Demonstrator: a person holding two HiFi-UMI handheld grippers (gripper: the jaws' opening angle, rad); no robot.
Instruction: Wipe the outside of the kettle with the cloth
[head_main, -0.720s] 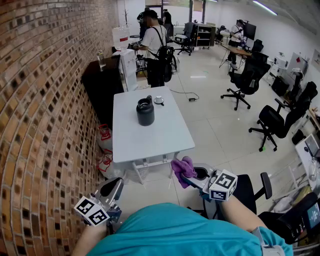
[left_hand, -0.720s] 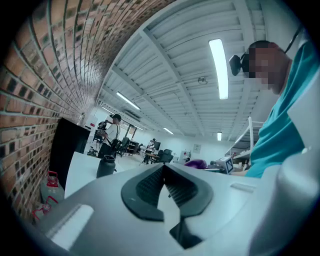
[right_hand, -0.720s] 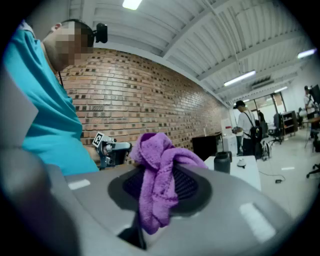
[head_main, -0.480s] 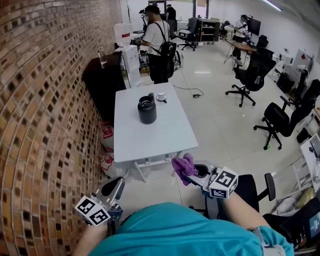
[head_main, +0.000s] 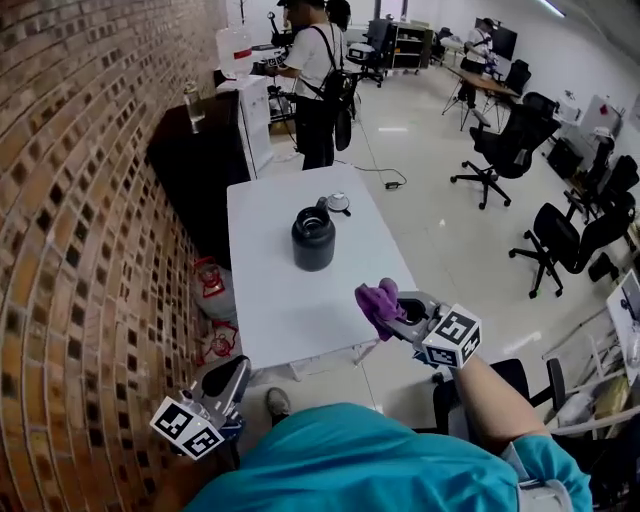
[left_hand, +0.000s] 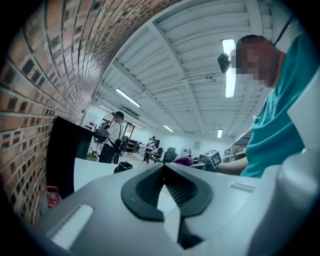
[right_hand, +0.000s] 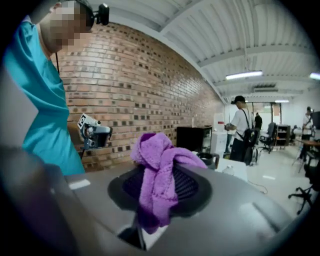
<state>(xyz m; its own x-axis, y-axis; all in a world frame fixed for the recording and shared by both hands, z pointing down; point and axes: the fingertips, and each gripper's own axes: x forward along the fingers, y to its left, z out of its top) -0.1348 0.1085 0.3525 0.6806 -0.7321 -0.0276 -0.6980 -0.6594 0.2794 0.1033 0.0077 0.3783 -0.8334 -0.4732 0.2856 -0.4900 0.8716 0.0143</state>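
over the table (head_main: 270, 300) corner, right gripper (head_main: 393, 312) tight on the cloth (head_main: 376, 299), left gripper (head_main: 233, 374) closed, empty, kettle (head_main: 313, 241) beyond

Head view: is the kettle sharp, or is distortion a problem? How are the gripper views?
Head view: fisheye bows the brick wall, but the kettle is sharp. Right gripper view: cloth sharp, corners black. Left gripper view: ceiling lamp glares.

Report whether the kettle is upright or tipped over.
Upright: the kettle stands on its base on the white table, top facing up.
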